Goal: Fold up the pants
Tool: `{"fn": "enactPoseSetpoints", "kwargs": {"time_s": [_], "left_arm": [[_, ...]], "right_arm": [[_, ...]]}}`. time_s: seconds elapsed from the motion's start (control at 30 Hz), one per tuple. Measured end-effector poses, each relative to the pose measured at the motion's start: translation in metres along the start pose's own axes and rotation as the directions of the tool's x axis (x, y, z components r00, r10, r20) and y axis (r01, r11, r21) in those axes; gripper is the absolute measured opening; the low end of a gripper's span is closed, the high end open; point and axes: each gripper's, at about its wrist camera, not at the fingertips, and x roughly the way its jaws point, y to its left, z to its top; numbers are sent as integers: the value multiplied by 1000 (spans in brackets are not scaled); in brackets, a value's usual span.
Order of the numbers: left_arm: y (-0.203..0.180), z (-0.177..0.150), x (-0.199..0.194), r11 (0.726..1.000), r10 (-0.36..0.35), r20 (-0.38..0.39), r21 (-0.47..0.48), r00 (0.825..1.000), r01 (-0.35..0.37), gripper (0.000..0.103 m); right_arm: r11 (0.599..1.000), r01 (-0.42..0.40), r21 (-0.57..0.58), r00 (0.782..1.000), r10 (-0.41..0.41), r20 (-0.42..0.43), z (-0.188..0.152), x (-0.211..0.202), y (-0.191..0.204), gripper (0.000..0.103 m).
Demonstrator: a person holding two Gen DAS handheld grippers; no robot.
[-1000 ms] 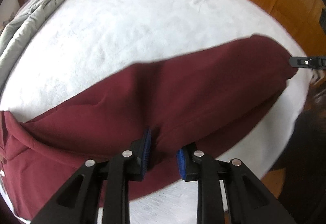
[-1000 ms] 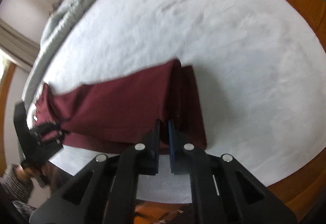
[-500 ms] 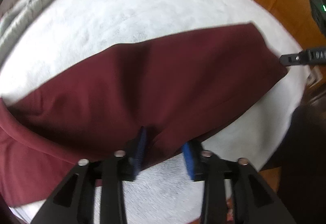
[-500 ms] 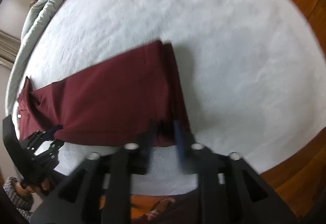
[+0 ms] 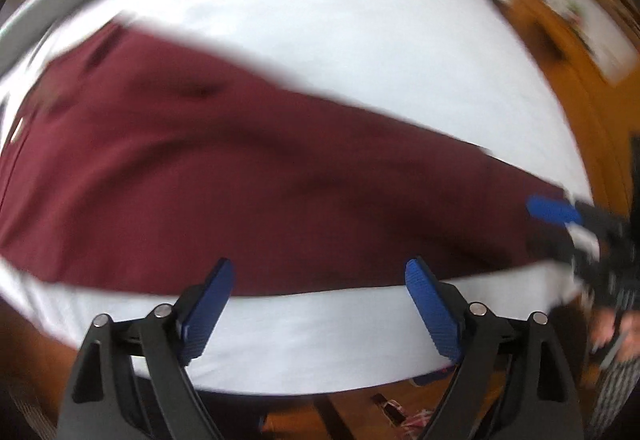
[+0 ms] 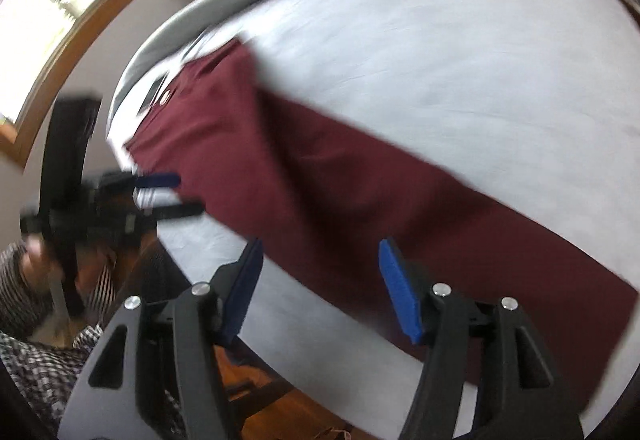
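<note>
Release was the change: you let go of the maroon pants (image 5: 256, 175) with both tools. A second earlier your left hand-held gripper (image 5: 320, 280) pinched the near edge of the cloth and your right hand-held gripper (image 6: 320, 264) was closed on the leg end; both jaws had just been opening, and each now stood apart with nothing between the blue pads. The pants lay flat on the white bed (image 5: 360, 51), doubled lengthwise with one leg on the other, so that fold looked finished and a crosswise fold probably came next. In the left view the long axis ran from the waistband at far left to the leg ends at near right, by your right hand-held gripper (image 5: 560, 215).
</note>
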Motion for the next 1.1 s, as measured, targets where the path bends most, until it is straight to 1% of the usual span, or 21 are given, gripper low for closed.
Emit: {"fn": "enactPoseSetpoints", "kwargs": {"time_s": [0.03,0.07,0.13,0.2,0.23,0.27,0.3,0.33,0.4,0.5,0.57,0.6,0.63,0.67,0.7,0.8,0.83,0.93,1.0,1.03,1.1], "left_arm": [[17,2,1,999,-5,-9,-52,1000,5,87],[30,4,2,996,-4,-14,-93,1000,3,86],[54,9,0,987,4,2,-160,1000,-4,85],[59,13,-1,986,26,18,-166,999,-23,85],[57,14,-2,987,36,21,-159,999,-32,85],[54,17,-3,987,48,21,-152,999,-44,85],[55,21,-5,988,59,22,-147,998,-55,85],[60,24,-9,988,60,25,-145,998,-55,86],[52,33,-13,988,59,34,-144,998,-54,86],[57,56,-23,985,66,41,-164,997,-58,87],[54,77,-20,980,77,38,-185,996,-68,89],[51,93,-15,977,99,13,-193,995,-94,89],[65,106,-17,976,105,-4,-193,995,-103,89],[64,123,-9,974,118,-28,-193,993,-121,90],[63,137,0,969,145,-64,-192,987,-155,90],[63,177,32,958,210,-173,-161,962,-238,90],[62,189,44,947,255,-213,-141,943,-287,90],[65,215,66,924,315,-273,-132,909,-359,90],[64,227,77,917,331,-297,-123,896,-380,90],[63,233,84,908,358,-318,-102,878,-407,90],[60,245,98,899,384,-349,-69,855,-432,90]], "right_arm": [[1000,1,-14,1000,-2,-26,3,11,6,71],[999,6,-33,998,-8,-63,6,27,11,71],[998,23,-59,996,-28,-86,10,45,18,70],[993,90,-73,990,-97,-103,7,59,15,60],[992,99,-72,987,-107,-115,7,66,15,52],[994,91,-56,986,-98,-135,7,73,13,33],[996,75,-36,985,-80,-153,7,78,11,18],[997,72,-20,982,-74,-172,5,79,8,9],[998,59,-8,986,-60,-154,3,73,6,8],[997,54,-47,992,-59,-114,-6,58,16,8],[998,50,-32,991,-53,-124,-16,59,16,9],[998,60,-25,988,-63,-144,-20,72,19,9],[998,65,-16,987,-66,-144,-23,78,17,9],[998,62,-1,989,-62,-138,-23,81,16,10],[998,55,16,990,-52,-134,-23,80,14,10],[998,12,68,992,-4,-127,-24,76,3,10],[997,6,73,992,3,-125,-24,76,1,10],[997,6,74,992,3,-122,-24,76,3,10],[997,5,83,992,5,-122,-23,78,1,10],[996,-2,92,993,13,-121,-23,77,-1,10],[995,-10,97,993,21,-118,-21,80,0,10]]}}
